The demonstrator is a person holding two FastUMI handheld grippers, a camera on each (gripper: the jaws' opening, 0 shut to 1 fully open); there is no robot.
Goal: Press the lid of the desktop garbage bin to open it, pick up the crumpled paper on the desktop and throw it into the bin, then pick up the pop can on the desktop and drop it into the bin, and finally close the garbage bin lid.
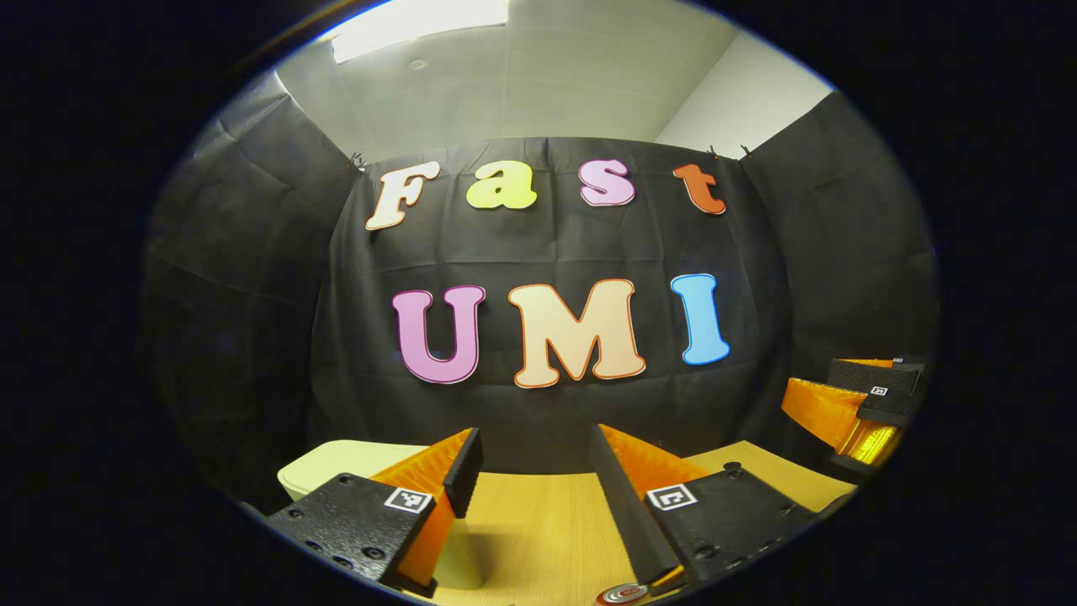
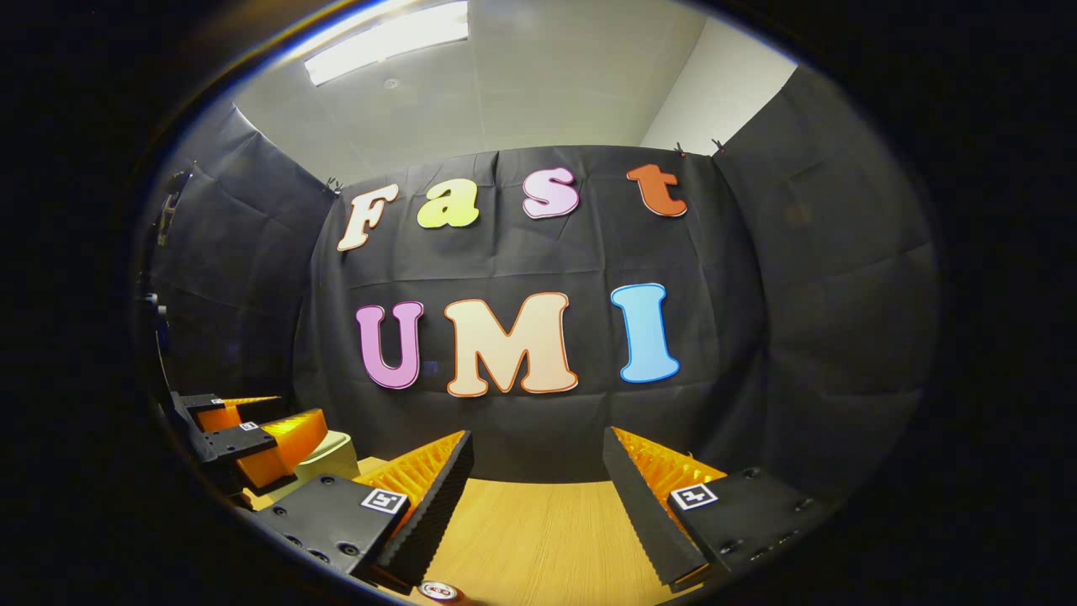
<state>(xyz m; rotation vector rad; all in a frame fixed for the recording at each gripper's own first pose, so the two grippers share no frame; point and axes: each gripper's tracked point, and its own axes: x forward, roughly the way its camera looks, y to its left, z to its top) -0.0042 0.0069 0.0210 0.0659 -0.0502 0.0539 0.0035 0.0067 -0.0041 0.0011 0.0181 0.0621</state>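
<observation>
Light wood grain marks the tabletop [image 1: 538,530] in the left gripper view, lying under the left gripper [image 1: 534,459], whose two fingers stand spread wide with nothing between them. The garbage bin [image 1: 345,463], pale cream, sits at the far left of the tabletop with its lid down, partly hidden by the gripper's left finger. At the bottom edge, just beside the right finger, the round top of the pop can [image 1: 623,594] shows; little of it can be made out. At the far right the right gripper [image 1: 875,408] is held above the tabletop's edge; from this angle the spread of its fingers cannot be told. The crumpled paper cannot be located here.

In the right gripper view the right gripper [image 2: 538,463] is released, fingers well apart and empty above the tabletop [image 2: 547,530]. The pop can [image 2: 439,591] appears at the bottom edge, near the left finger, only its top in sight. At the left the left gripper [image 2: 252,429] hangs in front of the garbage bin [image 2: 336,454], which stands on the tabletop behind it. Overhead, a ceiling light [image 2: 387,38] is lit
</observation>
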